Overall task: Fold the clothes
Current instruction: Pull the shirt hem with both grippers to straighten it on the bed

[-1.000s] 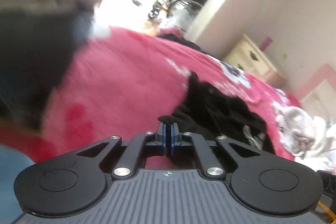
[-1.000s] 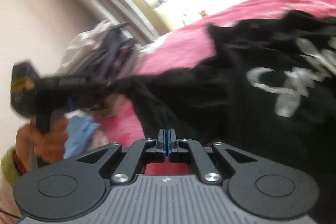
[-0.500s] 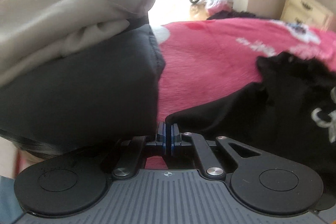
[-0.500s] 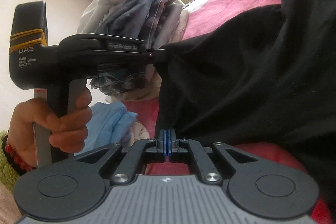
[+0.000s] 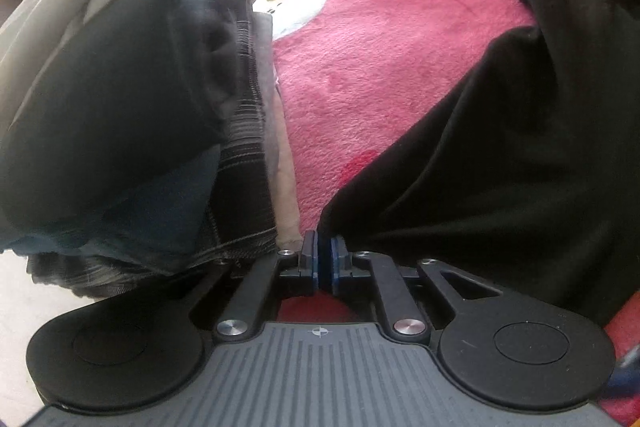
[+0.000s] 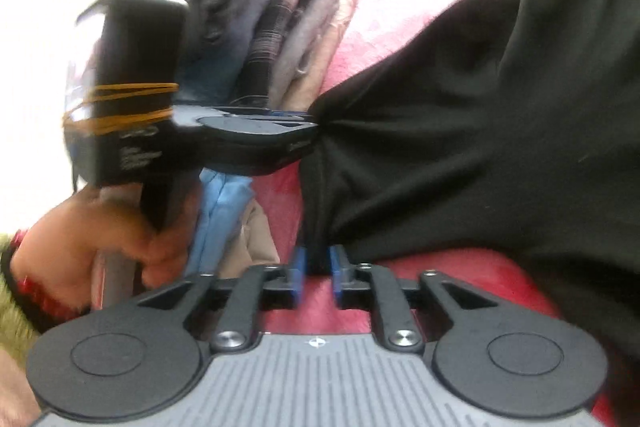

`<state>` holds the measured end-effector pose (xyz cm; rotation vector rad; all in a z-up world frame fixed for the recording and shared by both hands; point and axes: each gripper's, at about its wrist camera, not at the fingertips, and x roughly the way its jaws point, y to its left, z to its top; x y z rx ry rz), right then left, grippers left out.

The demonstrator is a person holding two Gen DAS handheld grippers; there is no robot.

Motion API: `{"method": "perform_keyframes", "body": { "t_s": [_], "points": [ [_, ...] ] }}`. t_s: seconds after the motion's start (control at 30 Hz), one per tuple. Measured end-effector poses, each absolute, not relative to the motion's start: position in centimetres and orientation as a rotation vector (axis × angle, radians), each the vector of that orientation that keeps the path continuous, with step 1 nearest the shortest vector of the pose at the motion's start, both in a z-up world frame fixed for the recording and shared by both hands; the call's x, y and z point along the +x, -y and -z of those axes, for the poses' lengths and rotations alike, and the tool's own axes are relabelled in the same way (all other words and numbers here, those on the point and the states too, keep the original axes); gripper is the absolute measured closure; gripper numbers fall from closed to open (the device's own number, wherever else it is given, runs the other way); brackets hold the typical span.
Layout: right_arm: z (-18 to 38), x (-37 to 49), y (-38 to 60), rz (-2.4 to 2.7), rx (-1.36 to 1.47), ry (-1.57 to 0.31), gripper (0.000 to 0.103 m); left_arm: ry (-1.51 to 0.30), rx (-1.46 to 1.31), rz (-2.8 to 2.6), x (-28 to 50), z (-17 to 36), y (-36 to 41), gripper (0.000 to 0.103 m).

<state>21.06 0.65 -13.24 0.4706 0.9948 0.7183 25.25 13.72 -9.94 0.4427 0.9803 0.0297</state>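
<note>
Just eased left hand-held gripper [image 5: 324, 247] and right hand-held gripper [image 6: 318, 259] apart, black garment [image 5: 500, 147] edge loose between jaws on red blanket [image 5: 380, 47] beside stacked clothes [image 5: 120, 87]; risked snagged cloth dragging fold undone.

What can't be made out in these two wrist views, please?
- Left gripper: jaws have just been opening; whether they grip the black garment, left wrist view, cloth crowds the tips.
- Garment's far side: both views, cut by the right edge.
- Housing lettering: right wrist view, blurred.
- Folded pile: partly behind that gripper.
</note>
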Motion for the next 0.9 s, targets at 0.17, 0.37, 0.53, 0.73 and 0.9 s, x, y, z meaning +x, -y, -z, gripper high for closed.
{"method": "perform_keyframes", "body": {
  "t_s": [0.17,0.37,0.53,0.73,0.9],
  "points": [
    [9.5,22.4,5.5,-0.682,0.426,-0.925,0.069,-0.951,0.328,0.017,24.2,7.6,-14.7,0.075],
    [5.7,29.1,11.2,-0.526,0.316,-0.839,0.066,-0.856,0.301,0.159,24.1,5.1,-12.1,0.067],
    [6.4,37.1,11.1,-0.425,0.314,-0.854,0.066,-0.908,0.240,0.234,28.8,7.0,-9.6,0.067],
    [9.0,42.7,8.6,-0.334,0.278,-0.953,0.066,-0.901,0.262,0.245,31.8,9.2,-8.7,0.067],
    [10.6,43.8,7.6,-0.268,0.164,-1.061,0.072,-0.871,0.242,0.282,31.5,9.5,-9.2,0.068]
  ]
}}
